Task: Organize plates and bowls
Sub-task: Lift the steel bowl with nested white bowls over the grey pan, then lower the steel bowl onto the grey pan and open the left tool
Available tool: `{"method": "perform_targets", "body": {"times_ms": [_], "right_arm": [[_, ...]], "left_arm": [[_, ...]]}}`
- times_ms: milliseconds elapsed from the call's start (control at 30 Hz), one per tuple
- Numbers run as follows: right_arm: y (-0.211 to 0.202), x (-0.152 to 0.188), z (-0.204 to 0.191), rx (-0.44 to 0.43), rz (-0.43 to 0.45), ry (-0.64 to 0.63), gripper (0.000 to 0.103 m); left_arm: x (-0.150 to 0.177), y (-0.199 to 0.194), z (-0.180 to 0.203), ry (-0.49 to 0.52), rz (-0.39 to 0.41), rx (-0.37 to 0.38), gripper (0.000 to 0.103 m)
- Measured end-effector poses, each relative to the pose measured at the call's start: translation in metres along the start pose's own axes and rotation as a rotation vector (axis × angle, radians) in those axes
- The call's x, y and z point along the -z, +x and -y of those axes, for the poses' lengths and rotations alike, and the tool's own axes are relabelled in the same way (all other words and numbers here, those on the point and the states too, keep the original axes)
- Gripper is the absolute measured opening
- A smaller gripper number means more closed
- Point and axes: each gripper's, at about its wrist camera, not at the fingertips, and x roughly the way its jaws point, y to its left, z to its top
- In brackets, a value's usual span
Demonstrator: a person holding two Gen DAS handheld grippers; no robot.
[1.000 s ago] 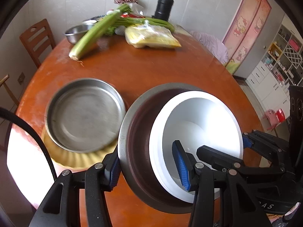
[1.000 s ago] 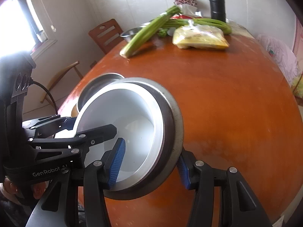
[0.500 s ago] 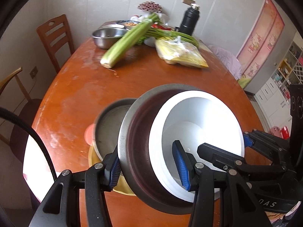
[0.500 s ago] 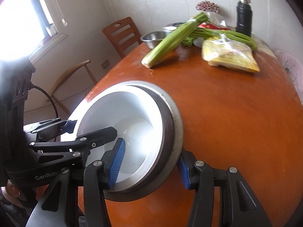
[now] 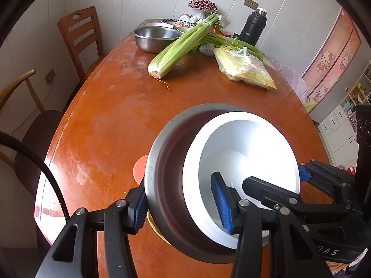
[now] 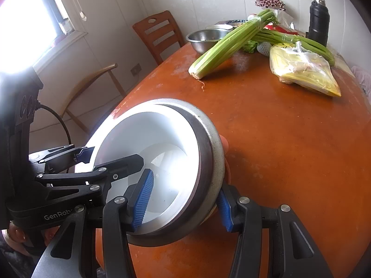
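Two nested dishes, a white bowl [image 5: 250, 162] seated inside a steel bowl [image 5: 167, 185], hang tilted above the near end of a round wooden table [image 5: 116, 120], carried between two hand-held grippers. The left gripper [image 5: 180, 203] is clamped across the near-left wall of the pair, one blue pad on the steel outside, the other inside the white bowl. The right gripper [image 6: 183, 201] bites the opposite side the same way, so each set of tongs stands narrow and is holding both walls at once.

Directly beneath the stack, only slivers of other ware show: a yellow plate [image 5: 154, 225] edge and an orange disc [image 5: 139, 169] peeking out at the left. What else lies under there is hidden.

Farther off, a celery bunch [image 5: 178, 46], a bagged yellow packet [image 5: 243, 69], a second steel basin [image 5: 155, 37] and a black flask [image 5: 252, 27] crowd the far side, with a wooden chair [image 5: 81, 37] at the wall.

The likely trouble lies in the tilt. The white bowl sits loose in the steel one and is held only by pad pressure, so if one hand leads the other or a grip eases, it could slide out or the pair could twist free. Lowering blind onto the hidden ware below risks landing off-centre and knocking it toward the table edge.
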Motion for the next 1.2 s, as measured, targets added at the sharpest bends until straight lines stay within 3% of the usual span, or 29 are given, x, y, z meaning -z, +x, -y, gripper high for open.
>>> {"method": "perform_targets", "body": {"times_ms": [1200], "right_arm": [[0.021, 0.003, 0.008, 0.120, -0.033, -0.010, 0.054]], "left_arm": [[0.001, 0.021, 0.001, 0.023, -0.014, -0.047, 0.050]]}}
